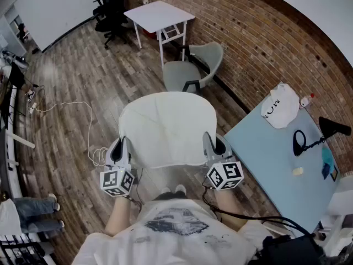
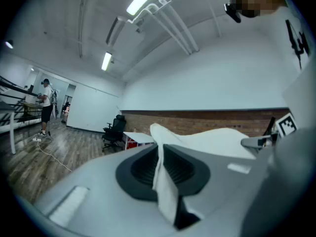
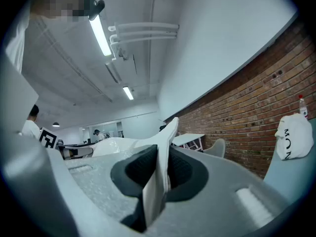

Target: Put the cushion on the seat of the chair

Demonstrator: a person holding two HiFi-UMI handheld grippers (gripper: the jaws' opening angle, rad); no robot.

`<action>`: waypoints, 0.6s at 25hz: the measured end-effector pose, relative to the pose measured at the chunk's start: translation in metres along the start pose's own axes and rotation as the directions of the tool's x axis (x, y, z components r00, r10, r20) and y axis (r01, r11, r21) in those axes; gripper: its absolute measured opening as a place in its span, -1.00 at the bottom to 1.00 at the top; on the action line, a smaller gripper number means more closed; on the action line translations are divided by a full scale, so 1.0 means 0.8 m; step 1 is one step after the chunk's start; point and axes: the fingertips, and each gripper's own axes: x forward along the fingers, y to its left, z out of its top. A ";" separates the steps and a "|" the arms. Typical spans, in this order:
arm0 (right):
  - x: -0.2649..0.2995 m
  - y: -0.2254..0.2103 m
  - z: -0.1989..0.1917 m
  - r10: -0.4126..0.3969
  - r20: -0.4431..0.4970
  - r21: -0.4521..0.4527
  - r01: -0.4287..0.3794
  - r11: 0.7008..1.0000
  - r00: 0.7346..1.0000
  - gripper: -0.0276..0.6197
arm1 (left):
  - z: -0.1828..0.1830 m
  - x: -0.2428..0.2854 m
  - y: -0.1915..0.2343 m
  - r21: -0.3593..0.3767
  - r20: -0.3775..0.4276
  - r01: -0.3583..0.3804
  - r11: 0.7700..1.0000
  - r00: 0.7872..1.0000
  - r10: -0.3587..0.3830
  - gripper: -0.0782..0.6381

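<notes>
A flat white cushion [image 1: 168, 127] hangs level in the air in front of me, held by its two near corners. My left gripper [image 1: 120, 152] is shut on the cushion's left edge [image 2: 163, 181], which stands pinched between its dark pads. On the other side my right gripper [image 1: 215, 148] is shut on the right edge [image 3: 157, 184] in the same way. Beyond the cushion stands the grey-green chair [image 1: 194, 68], its seat facing me and its back toward the brick wall; the chair [image 3: 216, 147] also shows small in the right gripper view.
A light blue table [image 1: 287, 164] at the right carries a white cap [image 1: 281, 106], a small bottle [image 1: 306, 100] and a black stand. A white table [image 1: 160, 15] and black office chairs [image 1: 113, 10] stand farther back. A cable [image 1: 83, 112] lies on the wood floor at left. A person [image 2: 45, 105] stands far off.
</notes>
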 end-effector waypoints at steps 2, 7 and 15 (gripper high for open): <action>0.009 -0.002 -0.002 0.006 -0.005 0.006 -0.005 1.000 1.000 -0.78 | 0.000 0.010 0.002 0.000 -0.002 0.000 1.000 1.000 0.000 -0.72; 0.031 -0.021 -0.006 0.003 -0.015 0.021 -0.003 1.000 1.000 -0.78 | -0.005 0.037 0.001 -0.007 -0.008 0.006 1.000 1.000 -0.006 -0.72; 0.058 -0.034 -0.013 0.005 -0.020 0.060 -0.004 0.998 1.000 -0.77 | -0.009 0.059 0.018 -0.029 -0.013 -0.002 1.000 1.000 0.002 -0.72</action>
